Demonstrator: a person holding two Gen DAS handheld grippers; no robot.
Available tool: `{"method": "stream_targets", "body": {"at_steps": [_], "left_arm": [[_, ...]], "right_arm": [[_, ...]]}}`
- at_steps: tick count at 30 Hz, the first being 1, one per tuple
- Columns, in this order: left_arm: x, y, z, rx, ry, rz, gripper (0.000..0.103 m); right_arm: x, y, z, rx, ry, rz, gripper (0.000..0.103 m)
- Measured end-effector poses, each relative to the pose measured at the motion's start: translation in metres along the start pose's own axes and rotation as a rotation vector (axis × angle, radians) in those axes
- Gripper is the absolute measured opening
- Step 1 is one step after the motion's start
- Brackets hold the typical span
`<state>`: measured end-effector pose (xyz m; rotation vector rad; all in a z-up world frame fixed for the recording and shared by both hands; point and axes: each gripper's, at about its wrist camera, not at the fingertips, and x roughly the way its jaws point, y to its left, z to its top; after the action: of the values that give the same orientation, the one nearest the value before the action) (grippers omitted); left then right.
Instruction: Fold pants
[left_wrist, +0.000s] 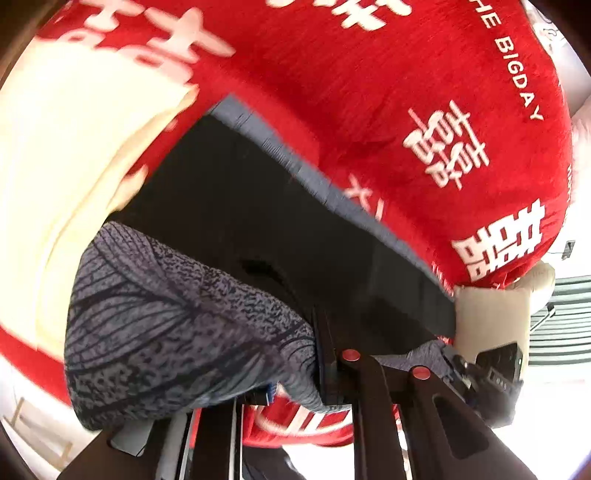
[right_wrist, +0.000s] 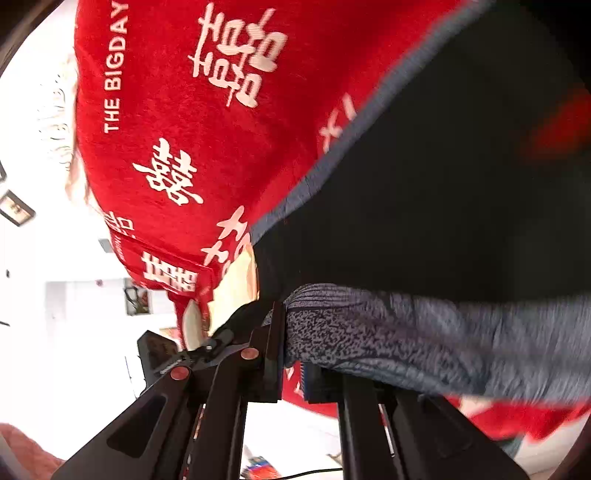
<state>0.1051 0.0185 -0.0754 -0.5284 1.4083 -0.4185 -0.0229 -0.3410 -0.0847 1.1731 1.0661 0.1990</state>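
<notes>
A plush red blanket (left_wrist: 369, 92) printed with white characters spreads behind the black pants (left_wrist: 258, 221), cream bedding (left_wrist: 74, 147) beside it. The left gripper (left_wrist: 328, 365) and right gripper (right_wrist: 291, 350) are each clamped on the pants' mottled grey waistband (right_wrist: 406, 339), the black fabric hanging just beyond them over the blanket.

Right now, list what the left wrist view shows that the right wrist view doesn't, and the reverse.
Only the left wrist view: a wide cream band on the red blanket, with the left gripper shut on the waistband.

Only the right wrist view: picture frames on a white wall, and the right gripper shut on the waistband.

Both: the dark pants over the red blanket.
</notes>
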Motion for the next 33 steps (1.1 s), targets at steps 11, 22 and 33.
{"method": "stream_targets", "body": {"at_steps": [11,22,33], "left_arm": [[0.099,0.001,0.112,0.030,0.003,0.077,0.021],[0.064,-0.029,0.100,0.136,0.009,0.257,0.072],[0.117,-0.028,0.107,0.236,-0.030,0.532,0.072]], "right_arm": [[0.090,-0.022,0.149,-0.044,0.174,-0.161,0.010],[0.098,-0.017,0.173,-0.081,0.237,-0.240,0.078],[0.122,0.020,0.146,-0.412,0.261,-0.498,0.050]]}}
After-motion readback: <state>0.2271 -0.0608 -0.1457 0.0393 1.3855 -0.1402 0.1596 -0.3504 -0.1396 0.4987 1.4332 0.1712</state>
